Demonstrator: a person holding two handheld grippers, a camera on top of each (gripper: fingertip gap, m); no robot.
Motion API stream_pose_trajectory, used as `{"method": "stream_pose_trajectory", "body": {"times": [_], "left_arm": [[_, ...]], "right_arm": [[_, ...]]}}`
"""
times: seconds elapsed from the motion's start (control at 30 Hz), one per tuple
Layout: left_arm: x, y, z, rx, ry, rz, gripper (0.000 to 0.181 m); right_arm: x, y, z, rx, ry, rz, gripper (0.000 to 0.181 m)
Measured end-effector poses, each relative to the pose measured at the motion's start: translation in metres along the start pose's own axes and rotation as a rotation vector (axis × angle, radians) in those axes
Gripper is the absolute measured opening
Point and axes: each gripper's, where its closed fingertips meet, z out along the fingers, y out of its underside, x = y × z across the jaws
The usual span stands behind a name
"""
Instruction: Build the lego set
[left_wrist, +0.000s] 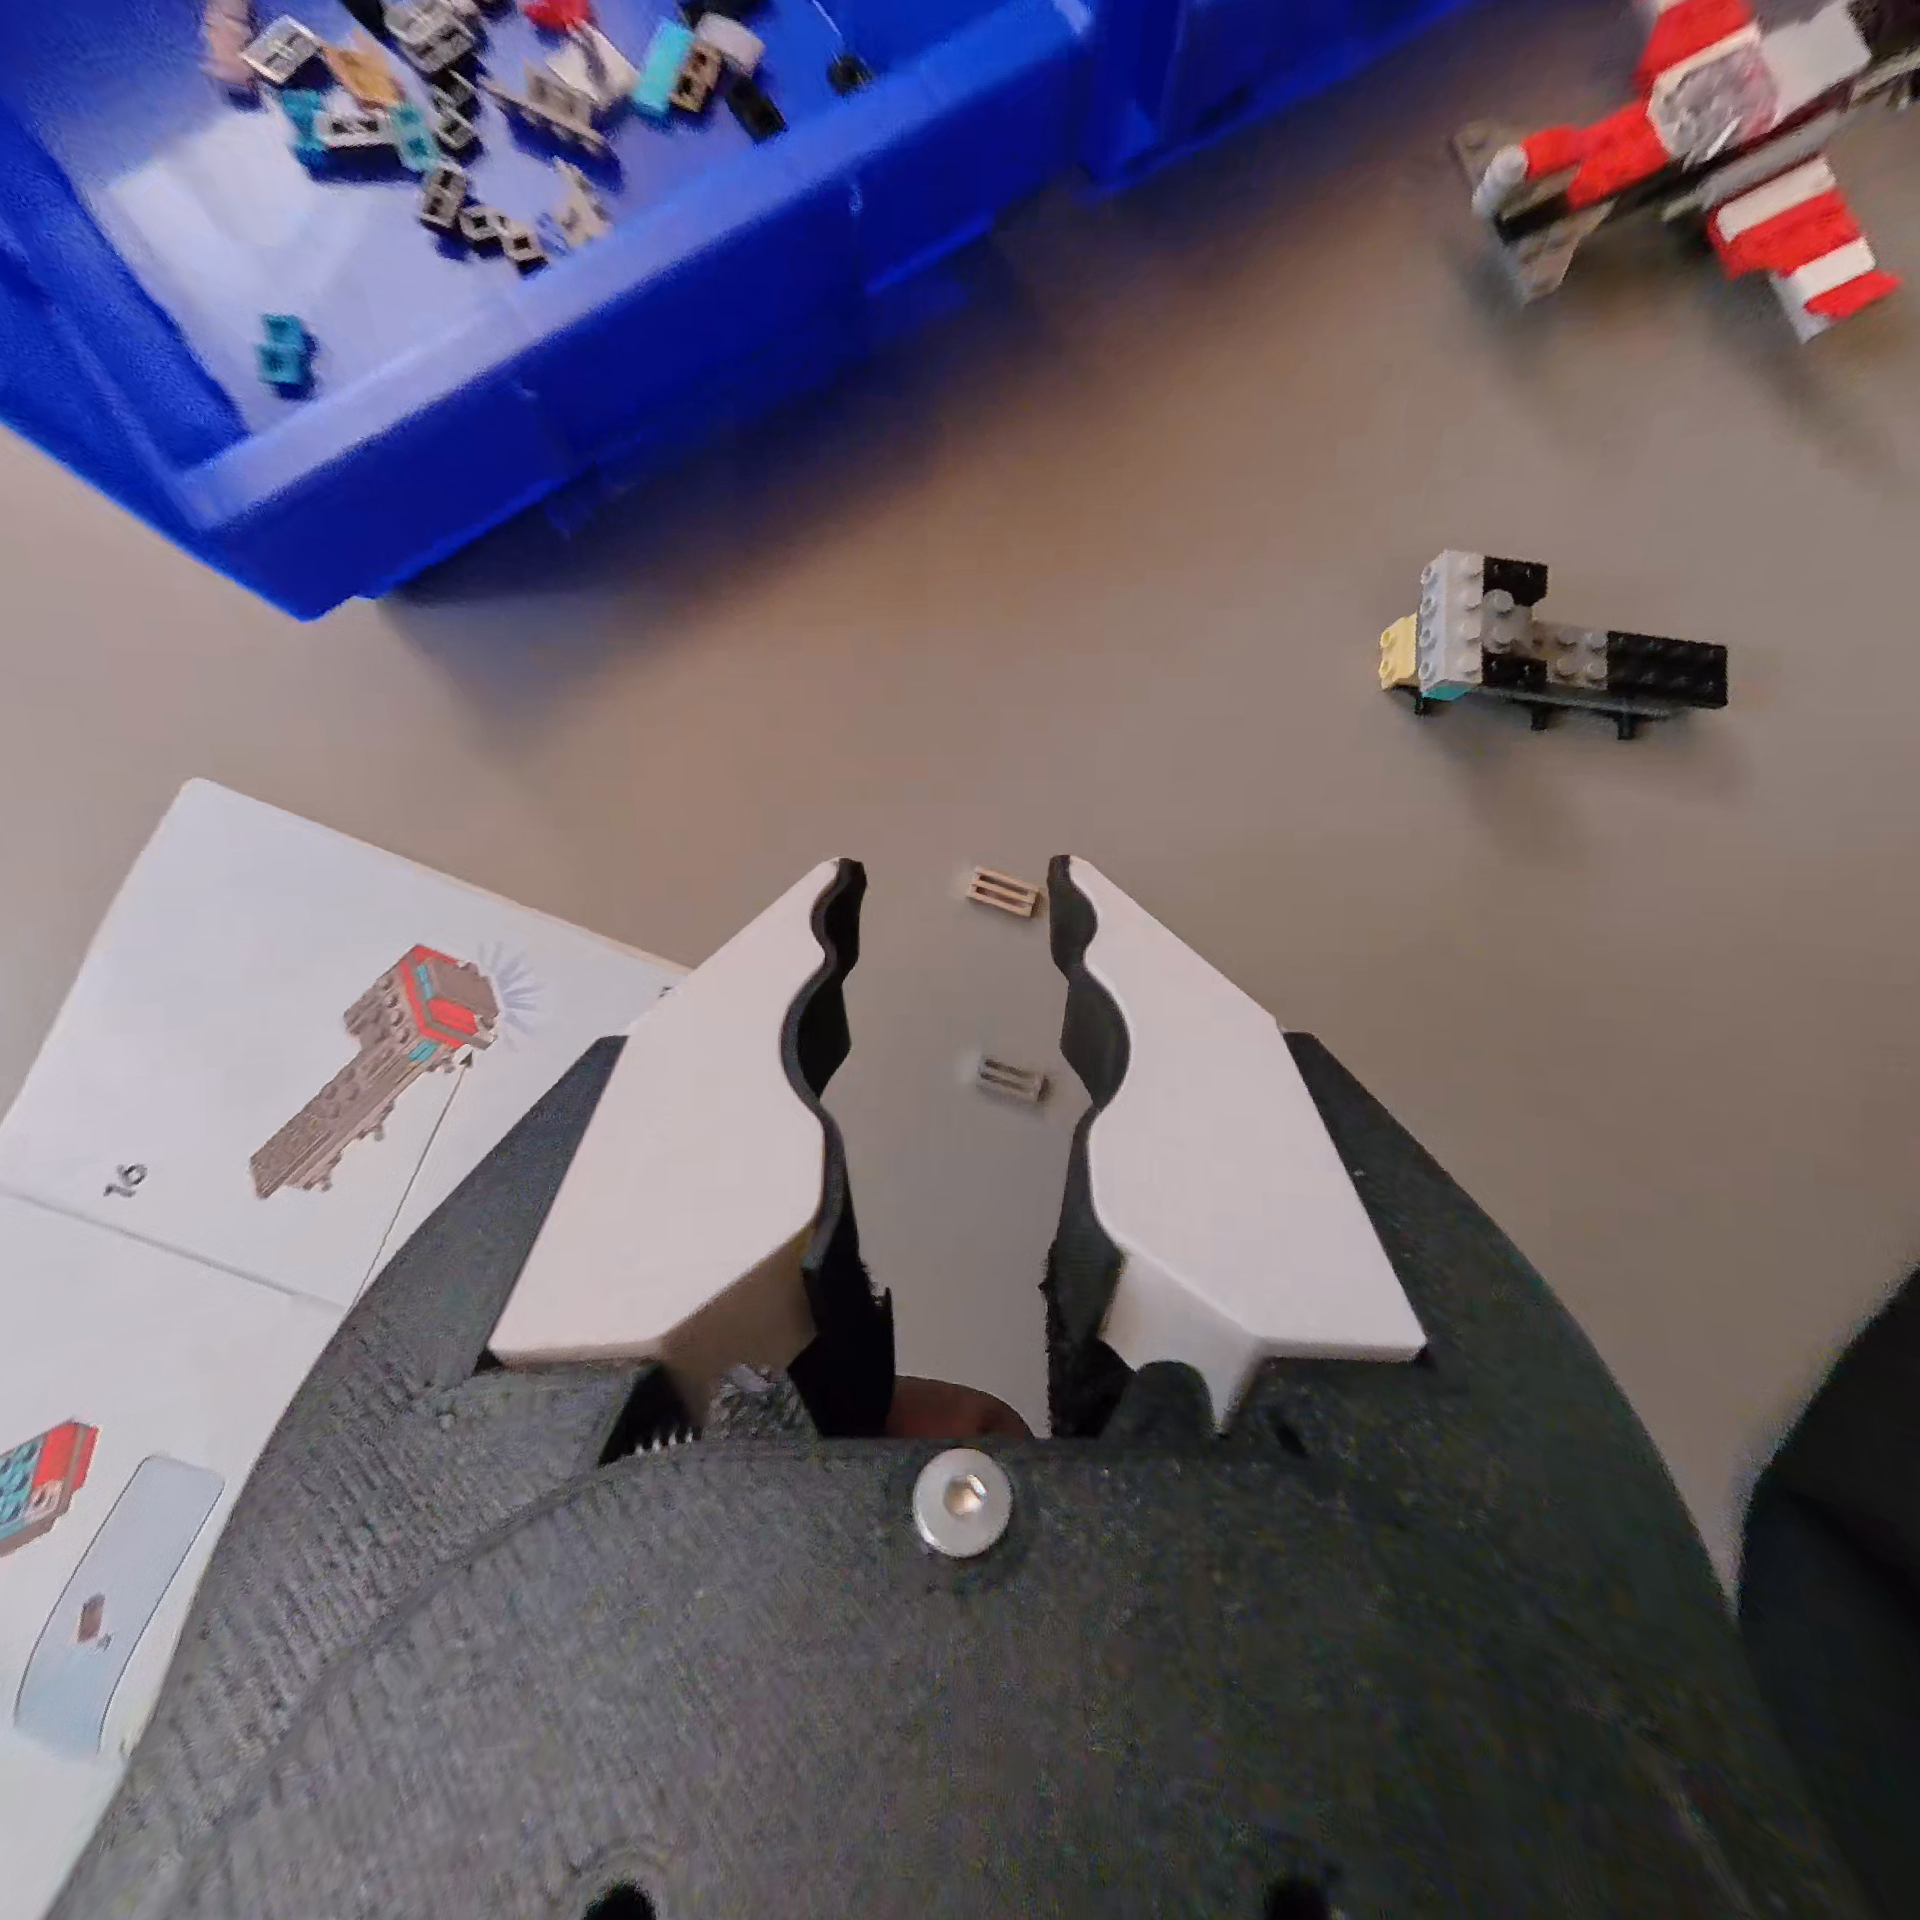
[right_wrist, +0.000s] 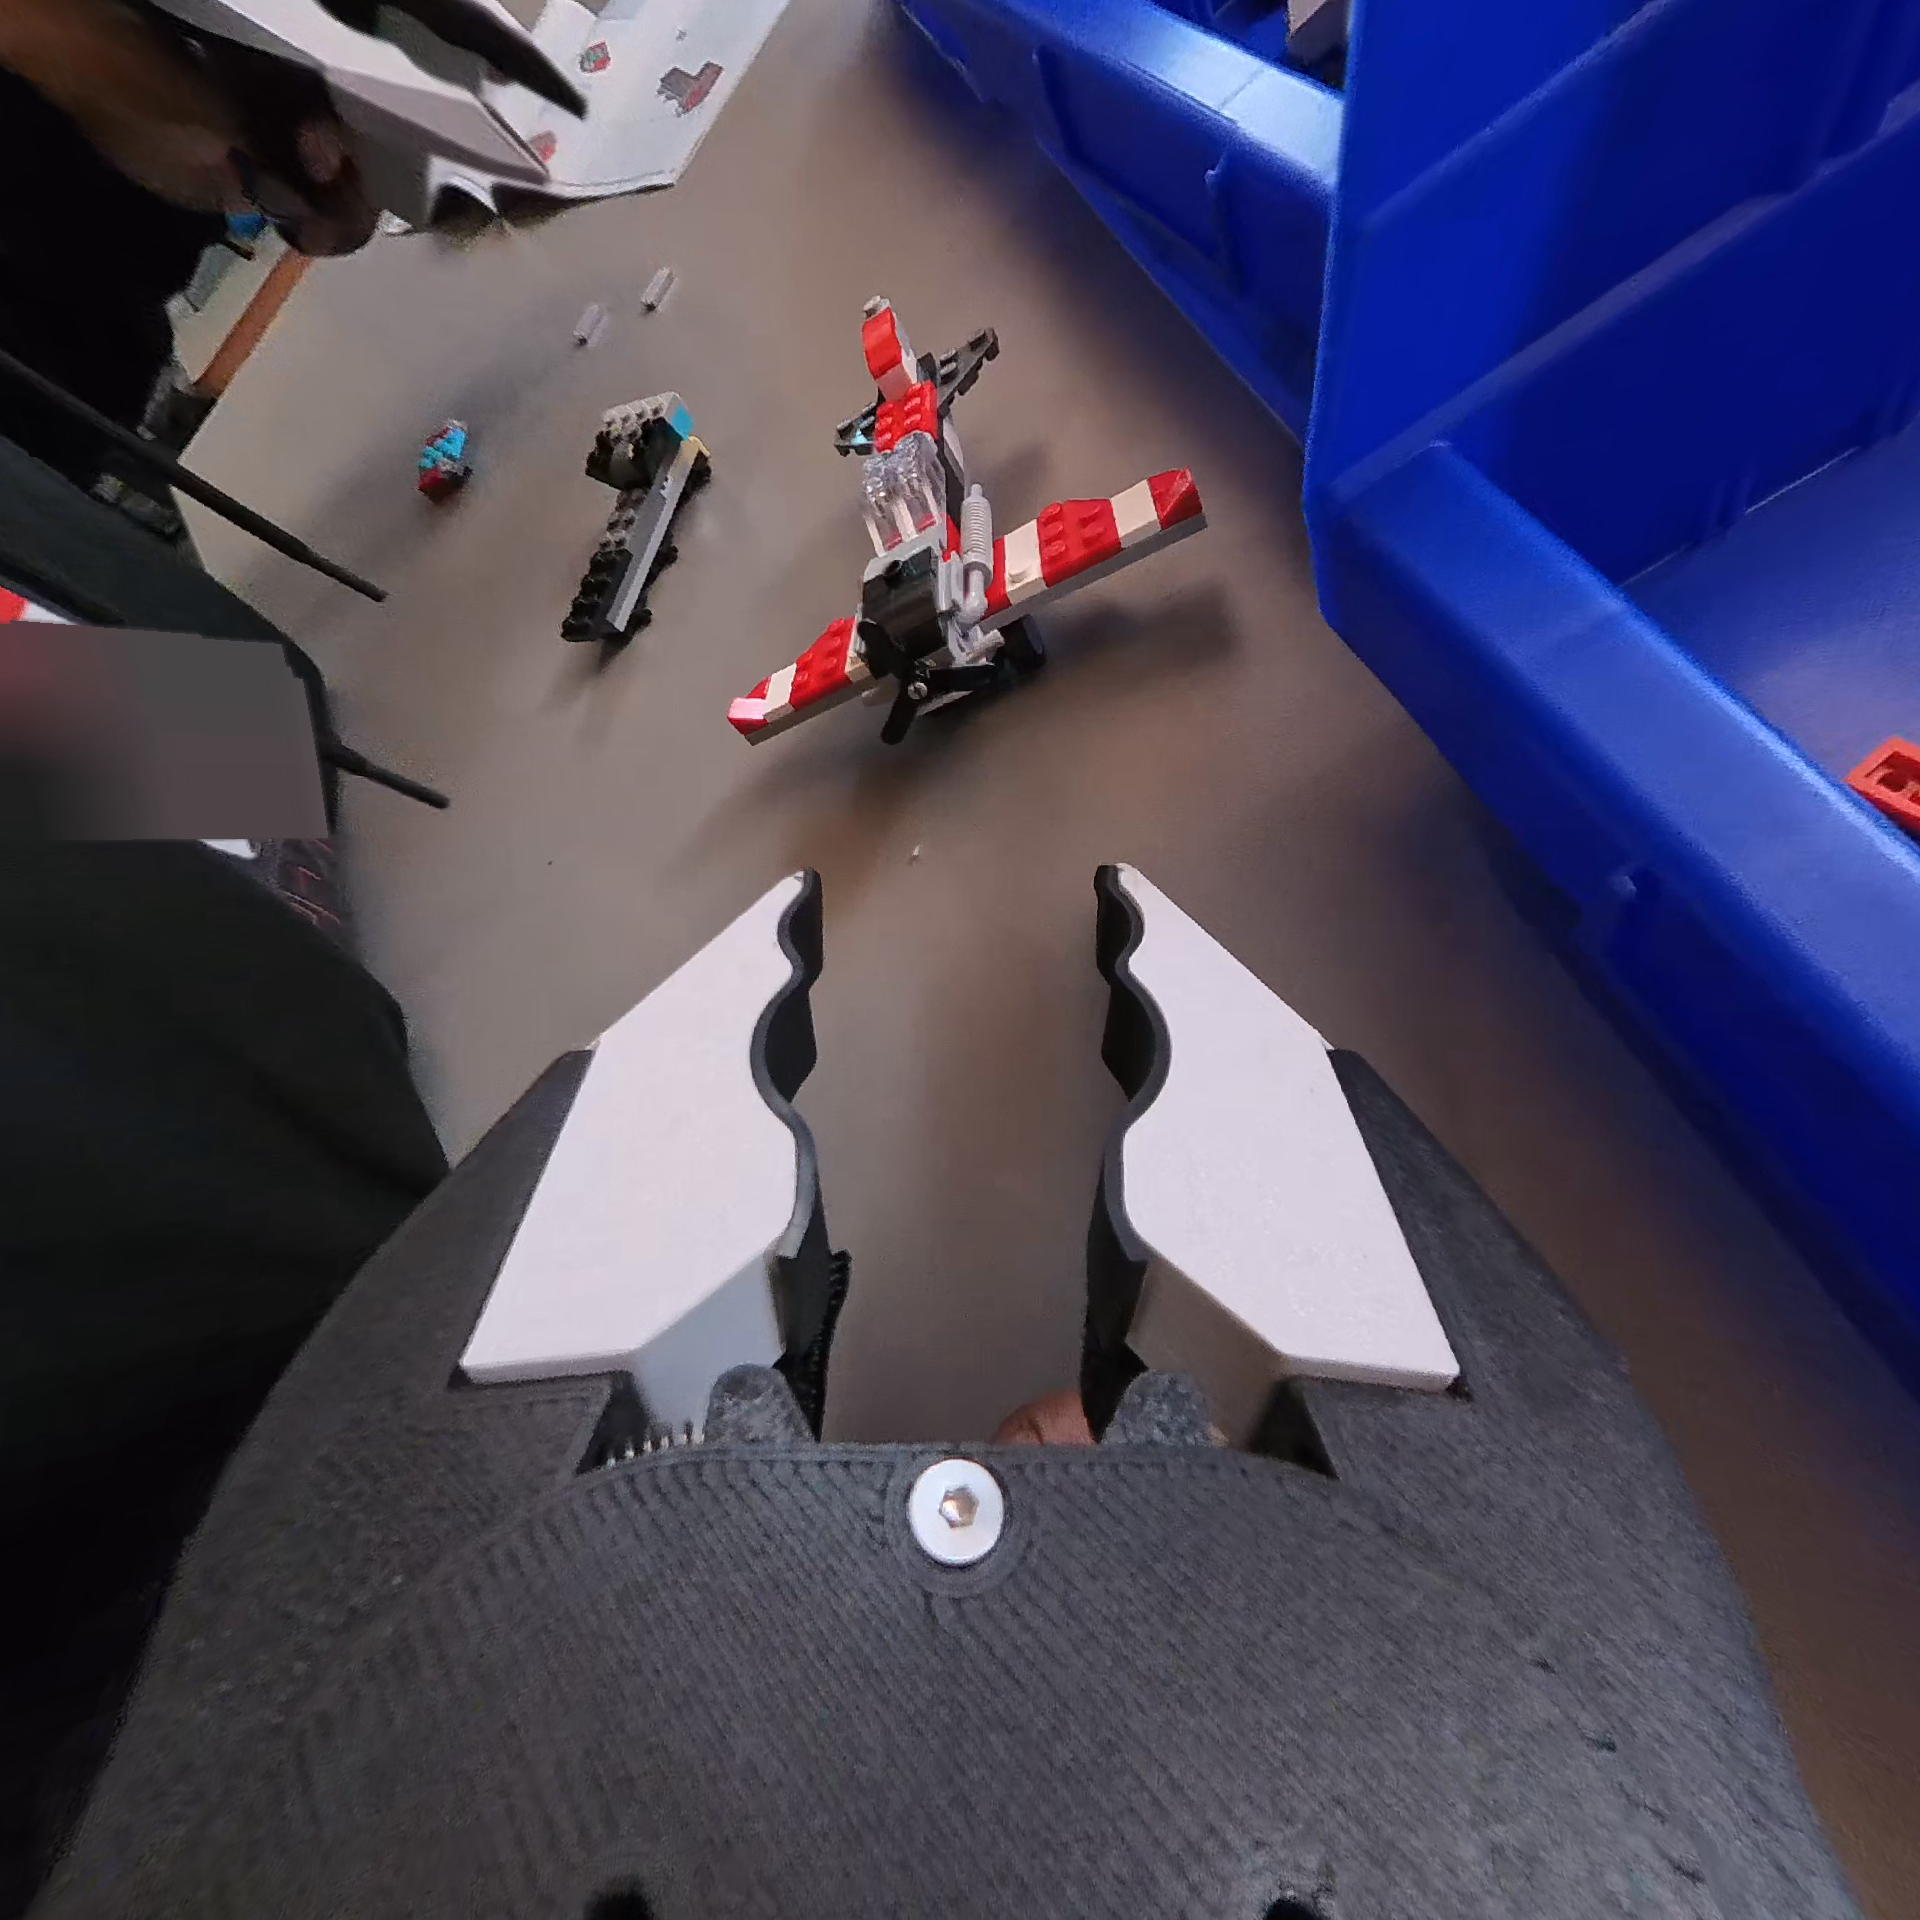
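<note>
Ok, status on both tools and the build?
Left tool open over two grille tiles. Right tool open, empty. Black-grey build untouched. Nothing blocking.

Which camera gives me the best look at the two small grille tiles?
Left wrist view: the two grille tiles lie sharp on the table between the open left gripper fingers. The right wrist view shows them only as distant, blurred specks.

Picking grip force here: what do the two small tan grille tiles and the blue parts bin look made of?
The two small tan grille tiles look like hard moulded plastic with a smooth finish: crisp edges, even slots. The big blue parts bin also looks like rigid moulded plastic, slightly glossy, judging by soft highlights on its rim and ribbed wall. Neither material is certain from looks alone.
</note>
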Motion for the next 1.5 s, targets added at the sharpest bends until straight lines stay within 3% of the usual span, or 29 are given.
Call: {"method": "stream_pose_trajectory", "body": {"times": [0.23,0.33,0.43,0.57,0.7,0.87,1.0,1.1,1.27,1.5], "left_arm": [[-0.013,0.016,-0.043,0.146,-0.127,-0.03,0.047],[-0.018,0.037,-0.062,0.166,-0.183,-0.048,0.053],[-0.022,0.063,-0.077,0.185,-0.223,-0.083,0.055],[-0.031,0.093,-0.093,0.24,-0.268,-0.154,0.055],[-0.045,0.128,-0.108,0.27,-0.366,-0.221,0.054],[-0.06,0.177,-0.132,0.225,-0.52,-0.25,0.051],[-0.066,0.205,-0.148,0.225,-0.576,-0.312,0.047],[-0.07,0.206,-0.159,0.287,-0.582,-0.371,0.045],[-0.07,0.211,-0.149,0.233,-0.547,-0.38,0.042],[-0.07,0.217,-0.141,0.145,-0.585,-0.342,0.033]], "right_arm": [[-0.013,-0.009,-0.005,0.058,0.097,-0.152,0.053],[-0.052,-0.037,-0.01,0.163,0.05,-0.206,0.051],[-0.1,-0.064,0.003,0.22,-0.023,-0.289,0.049],[-0.19,-0.098,0.056,0.339,-0.287,-0.346,0.045],[-0.282,-0.119,0.135,0.414,-0.57,-0.311,0.04],[-0.357,-0.138,0.229,0.413,-0.661,-0.339,0.034],[-0.383,-0.143,0.287,0.368,-0.6,-0.472,0.033],[-0.402,-0.144,0.3,0.375,-0.666,-0.499,0.033],[-0.4,-0.154,0.297,0.486,-0.731,-0.437,0.035],[-0.364,-0.179,0.271,0.591,-0.772,-0.28,0.035]]}}
